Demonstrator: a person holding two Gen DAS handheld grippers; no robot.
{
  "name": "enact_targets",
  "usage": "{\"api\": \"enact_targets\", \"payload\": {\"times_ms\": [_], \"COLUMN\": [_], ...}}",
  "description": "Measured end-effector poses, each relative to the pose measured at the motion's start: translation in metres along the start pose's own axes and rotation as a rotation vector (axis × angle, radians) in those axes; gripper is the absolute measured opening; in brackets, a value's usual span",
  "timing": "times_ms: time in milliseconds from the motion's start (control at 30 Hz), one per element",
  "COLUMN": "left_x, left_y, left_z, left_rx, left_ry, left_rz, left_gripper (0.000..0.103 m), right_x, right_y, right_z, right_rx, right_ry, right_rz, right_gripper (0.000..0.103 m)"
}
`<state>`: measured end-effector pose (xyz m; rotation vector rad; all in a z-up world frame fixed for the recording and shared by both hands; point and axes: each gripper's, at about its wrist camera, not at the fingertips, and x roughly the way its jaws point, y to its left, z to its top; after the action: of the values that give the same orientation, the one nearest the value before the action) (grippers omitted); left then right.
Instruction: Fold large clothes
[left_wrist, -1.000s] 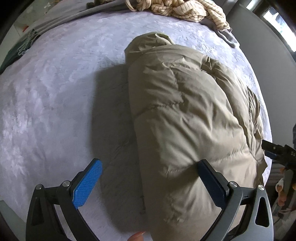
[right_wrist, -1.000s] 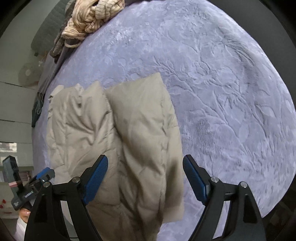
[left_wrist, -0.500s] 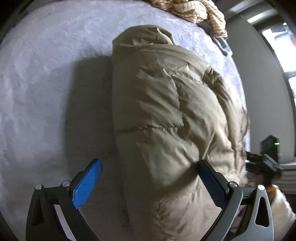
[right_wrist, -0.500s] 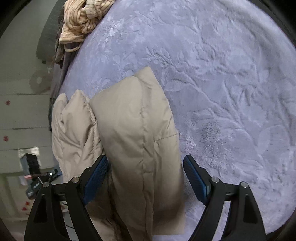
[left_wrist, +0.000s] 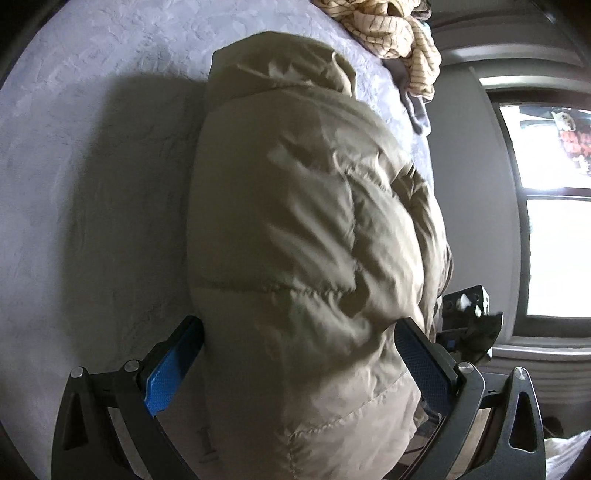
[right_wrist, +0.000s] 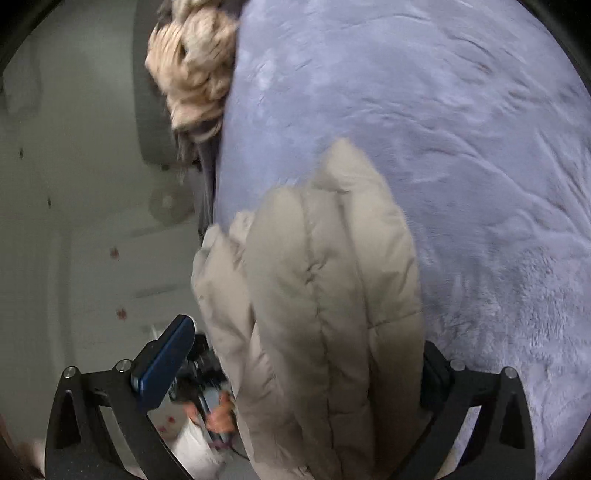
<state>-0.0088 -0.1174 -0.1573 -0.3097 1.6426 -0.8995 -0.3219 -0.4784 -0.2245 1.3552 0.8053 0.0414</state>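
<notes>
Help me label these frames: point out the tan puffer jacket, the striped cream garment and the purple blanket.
tan puffer jacket (left_wrist: 306, 229), left wrist view, quilted middle panel.
striped cream garment (left_wrist: 391, 29), left wrist view, bunched folds at top.
purple blanket (right_wrist: 443, 129), right wrist view, bare embossed surface.

A beige quilted puffer jacket (left_wrist: 295, 240) was bundled into a thick, puffy, folded mass with stitched seams and creased fabric. Its far end rested on the lavender bed cover (right_wrist: 461, 147), near the bed's edge; its near end filled the foreground.

Both wrist views close over the beige puffer jacket (left_wrist: 306, 240) (right_wrist: 317, 306), facing across the lavender bedspread (left_wrist: 92, 184) (right_wrist: 461, 147) from opposite sides.
</notes>
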Motion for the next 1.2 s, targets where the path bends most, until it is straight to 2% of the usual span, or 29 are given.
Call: {"api": "enact_targets", "payload": {"times_ms": [133,200,267,333,433,500,633,700,733,767,800,833,867,967,1067,1200], "left_x": [0.006,0.019,0.032,0.043,0.056,0.062,0.063,0.059,0.058,0.055,0.053,0.05,0.048,0.033,0.012,-0.023], "left_y": [0.001,0.003,0.008,0.014,0.012,0.0,-0.032,-0.046,-0.05,-0.054,-0.058,-0.061,-0.066,-0.068,-0.062,-0.052], "left_z": [0.008,0.013,0.015,0.014,0.014,0.013,0.01,0.007,0.006,0.005,0.003,0.001,-0.001,-0.011,-0.008,0.0], "left_rx": [0.034,0.048,0.027,0.0,-0.029,-0.011,0.082,0.127,0.137,0.149,0.161,0.175,0.184,0.211,0.222,0.247], "left_ry": [0.017,0.042,0.07,0.088,0.107,0.105,0.062,0.029,0.018,0.005,-0.006,-0.017,-0.027,-0.053,-0.073,-0.102], "left_rz": [-0.014,0.007,-0.017,-0.054,-0.071,-0.031,0.119,0.174,0.186,0.197,0.204,0.208,0.206,0.17,0.106,0.06], "left_gripper": [0.103,0.103,0.103,0.103,0.103,0.103,0.103,0.096,0.094,0.09,0.086,0.084,0.081,0.077,0.076,0.076], "right_x": [0.021,0.037,0.054,0.065,0.075,0.076,0.073,0.075,0.074,0.073,0.07,0.065,0.063,0.059,0.059,0.072], "right_y": [0.036,0.044,0.044,0.038,0.03,0.029,0.026,0.021,0.022,0.023,0.026,0.027,0.029,0.046,0.068,0.1], "right_z": [0.002,0.002,0.007,0.011,0.016,0.015,0.015,0.01,0.01,0.009,0.007,0.005,0.004,-0.006,-0.018,-0.032], "right_rx": [-0.208,-0.268,-0.292,-0.286,-0.251,-0.245,-0.214,-0.202,-0.197,-0.198,-0.199,-0.192,-0.191,-0.22,-0.253,-0.277], "right_ry": [0.133,0.19,0.228,0.243,0.25,0.248,0.239,0.235,0.234,0.23,0.224,0.221,0.217,0.202,0.189,0.139], "right_rz": [-0.177,-0.248,-0.307,-0.333,-0.323,-0.321,-0.331,-0.337,-0.342,-0.342,-0.327,-0.301,-0.29,-0.271,-0.253,-0.236], "right_gripper": [0.103,0.103,0.103,0.103,0.103,0.103,0.103,0.101,0.093,0.078,0.07,0.057,0.048,0.038,0.038,0.038]}}
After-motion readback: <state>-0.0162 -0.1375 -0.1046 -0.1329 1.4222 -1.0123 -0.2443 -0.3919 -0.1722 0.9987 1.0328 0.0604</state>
